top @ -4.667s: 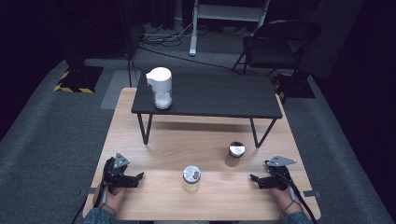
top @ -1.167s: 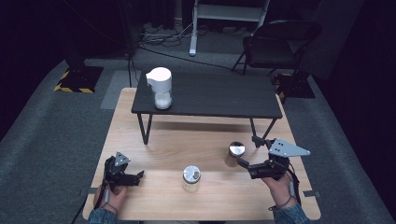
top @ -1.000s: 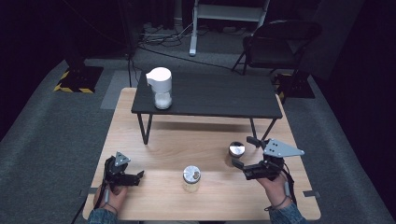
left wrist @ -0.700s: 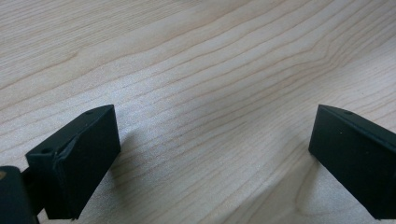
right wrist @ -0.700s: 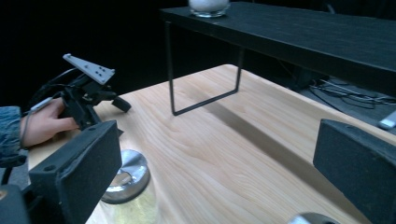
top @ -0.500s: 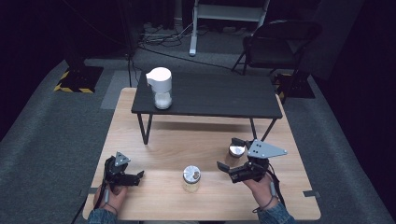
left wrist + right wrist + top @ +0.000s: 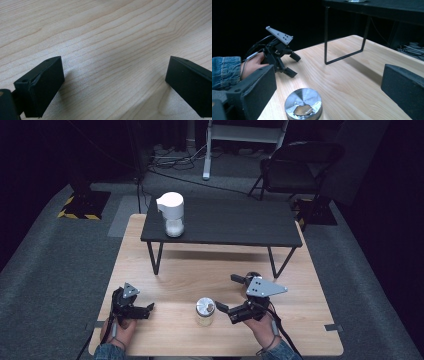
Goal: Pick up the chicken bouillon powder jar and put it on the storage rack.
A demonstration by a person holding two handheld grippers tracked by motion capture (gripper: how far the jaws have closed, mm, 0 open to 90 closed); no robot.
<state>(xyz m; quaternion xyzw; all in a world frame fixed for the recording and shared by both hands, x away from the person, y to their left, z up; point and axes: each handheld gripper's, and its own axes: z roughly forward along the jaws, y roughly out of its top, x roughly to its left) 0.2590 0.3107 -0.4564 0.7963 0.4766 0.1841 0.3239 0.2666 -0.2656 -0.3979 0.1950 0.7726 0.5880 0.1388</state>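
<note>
Small clear glass jar with a round silver metal lid [image 7: 204, 310] stands upright on the light wooden table [image 7: 175, 270], near the middle of the near edge. In the right gripper view the jar [image 7: 303, 104] shows its lid from above: brushed, shiny metal with a raised, irregular dent or tab at the centre. No label, brand or writing can be read on it.

Right gripper [image 7: 233, 294]: jaws spread wide and holding nothing, level over the table. The jar lies just beside the nearer jaw tip in the high view, apart from it; in the right gripper view it sits low between the two black jaws, closer to the left one, with neither pad touching. A second small dark jar with a silver lid [image 7: 253, 277] is mostly hidden behind this gripper's grey plate.

Left gripper [image 7: 142, 309]: rests near the near left corner, jaws wide apart, bare wood grain between them in the left gripper view [image 7: 112, 82].

White cylindrical dispenser [image 7: 171, 213] stands at the left end of the low black table [image 7: 235, 222] set across the far half.

Compared with a second ago: the right gripper has moved left from beside the dark jar toward the clear jar and sunk slightly, and its jaws have just been opening, with nothing gripped. The left gripper and both jars are unmoved.
</note>
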